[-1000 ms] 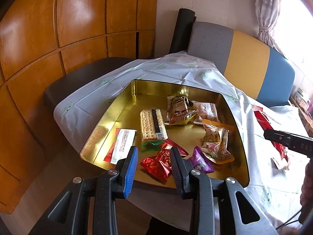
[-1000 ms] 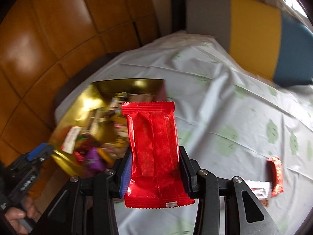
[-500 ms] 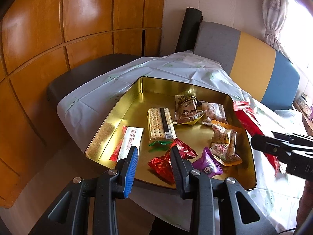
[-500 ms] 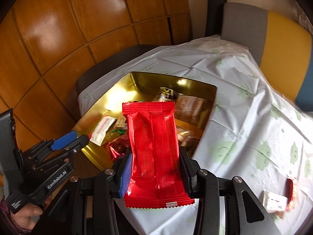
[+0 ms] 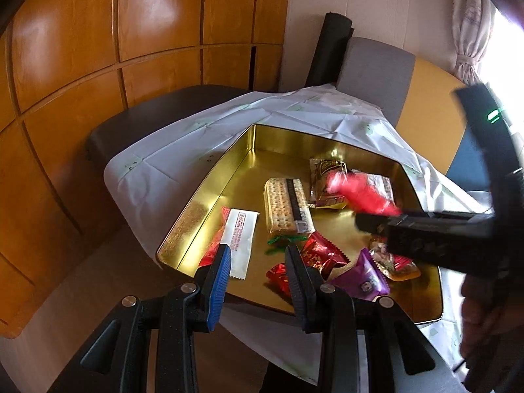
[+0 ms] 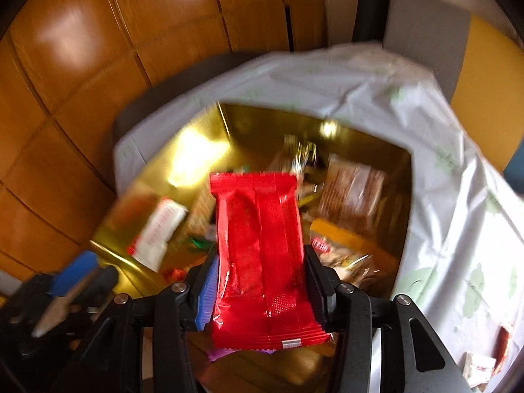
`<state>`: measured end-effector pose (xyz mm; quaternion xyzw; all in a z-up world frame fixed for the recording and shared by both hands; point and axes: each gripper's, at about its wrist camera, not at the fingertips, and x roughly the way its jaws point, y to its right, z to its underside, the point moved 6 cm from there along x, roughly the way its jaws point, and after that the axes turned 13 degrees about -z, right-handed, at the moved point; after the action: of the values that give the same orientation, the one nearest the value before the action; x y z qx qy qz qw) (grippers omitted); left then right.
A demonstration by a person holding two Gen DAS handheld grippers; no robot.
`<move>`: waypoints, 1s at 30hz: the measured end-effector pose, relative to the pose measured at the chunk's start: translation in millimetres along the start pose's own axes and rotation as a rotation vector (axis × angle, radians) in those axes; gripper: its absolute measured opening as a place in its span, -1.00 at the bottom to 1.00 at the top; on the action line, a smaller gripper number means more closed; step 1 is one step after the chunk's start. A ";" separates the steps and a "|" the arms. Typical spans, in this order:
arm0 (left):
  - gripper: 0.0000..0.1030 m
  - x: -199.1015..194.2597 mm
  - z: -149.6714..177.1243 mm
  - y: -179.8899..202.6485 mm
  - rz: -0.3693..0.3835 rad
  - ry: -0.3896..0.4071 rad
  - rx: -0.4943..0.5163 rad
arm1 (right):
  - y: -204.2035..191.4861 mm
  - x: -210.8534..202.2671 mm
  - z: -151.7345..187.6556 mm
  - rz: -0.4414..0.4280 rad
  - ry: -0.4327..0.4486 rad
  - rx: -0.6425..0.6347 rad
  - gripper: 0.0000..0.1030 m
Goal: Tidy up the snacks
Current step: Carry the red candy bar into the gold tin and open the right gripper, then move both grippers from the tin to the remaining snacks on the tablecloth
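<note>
Right gripper [image 6: 260, 283]: jaws opening, the red snack packet [image 6: 258, 255] between them, upright, its sides against both pads at this instant, poised over the gold tin [image 6: 262, 121]. From the left wrist view, same packet [image 5: 362, 193] a red blur above the tin's far right part, at the tip of the right gripper [image 5: 366, 222] reaching in from the right; a hand [image 5: 484, 321] behind it at the frame edge.

Left gripper [image 5: 258, 275]: jaws narrowly apart, nothing between them, hovering at the near rim of the tin [image 5: 209, 183], touching nothing visible.

Inside the tin: a cracker pack [image 5: 288, 208] with a dark band near the middle; a white sachet [image 5: 240, 239] toward the left wall, lying over a red wrapper [image 5: 214, 245]; a brown-and-gold packet [image 5: 326, 180] at the back; a crinkled red candy pack [image 5: 319, 255] and a purple packet [image 5: 363, 278] near the front; an orange-edged nut pack [image 5: 398, 263] partly hidden under the right gripper.

Tin resting on a pale tablecloth [image 5: 183, 150] with faint green prints. On the cloth, well apart from the tin at the lower right of the right wrist view, two loose snacks: a small white one [image 6: 479, 365] and a red one [image 6: 502, 344]. Behind: wooden wall panels [image 5: 98, 49], a grey, yellow and blue chair back [image 5: 422, 88].
</note>
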<state>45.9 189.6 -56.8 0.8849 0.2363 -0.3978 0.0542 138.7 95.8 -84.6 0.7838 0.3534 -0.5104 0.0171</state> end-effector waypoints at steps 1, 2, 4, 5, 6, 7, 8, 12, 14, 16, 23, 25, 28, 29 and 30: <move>-0.34 1.4 0.5 -0.6 0.000 -0.003 -0.001 | 2.3 4.2 3.3 0.001 -0.013 0.005 -0.02; -0.34 2.8 1.0 -1.2 -0.002 -0.006 -0.001 | 4.4 5.2 6.2 -0.004 -0.013 0.008 0.02; -0.34 5.3 2.0 -2.0 -0.004 -0.013 -0.003 | 5.9 2.5 11.3 -0.030 -0.006 0.025 0.05; -0.34 5.8 2.3 -1.8 -0.003 -0.014 -0.004 | 6.2 0.8 12.6 -0.033 -0.001 0.026 0.05; -0.34 5.9 2.4 -1.5 -0.002 -0.014 -0.003 | 5.7 -2.4 14.4 -0.034 0.005 0.022 0.05; -0.34 5.6 2.5 -0.7 -0.001 -0.013 0.000 | 4.1 -6.4 16.7 -0.041 0.010 0.015 0.05; -0.34 5.1 2.6 -0.3 -0.001 -0.012 0.001 | 2.3 -8.3 18.5 -0.044 0.014 0.009 0.05; -0.33 2.9 3.1 2.7 0.002 -0.007 0.007 | -7.6 -10.3 24.3 -0.025 0.020 -0.041 -0.41; -0.33 1.4 3.7 5.4 0.005 -0.007 0.014 | -7.3 -4.6 27.0 -0.018 0.006 -0.041 -0.45; -0.33 -1.2 3.9 7.2 0.008 -0.002 0.021 | -4.4 0.3 29.1 -0.017 -0.006 -0.030 -0.45; -0.33 -4.1 4.9 10.7 0.012 -0.003 0.036 | -8.4 -15.2 29.2 -0.033 0.049 -0.031 -0.44; -0.33 -5.6 5.0 12.2 0.014 -0.001 0.039 | -9.9 -22.5 28.5 -0.034 0.070 -0.032 -0.44; -0.33 -9.4 4.8 14.0 0.018 0.008 0.045 | -10.9 -36.4 28.6 -0.028 0.109 -0.029 -0.44; -0.33 -10.0 4.6 14.4 0.019 0.009 0.047 | -10.4 -41.5 28.9 -0.027 0.122 -0.026 -0.44; -0.33 -10.8 4.6 15.0 0.021 0.010 0.050 | -9.2 -46.7 30.0 -0.027 0.135 -0.022 -0.44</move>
<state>43.4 171.0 -53.5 0.8904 0.2170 -0.3987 0.0351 99.1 66.1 -57.8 0.8114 0.3696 -0.4527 -0.0051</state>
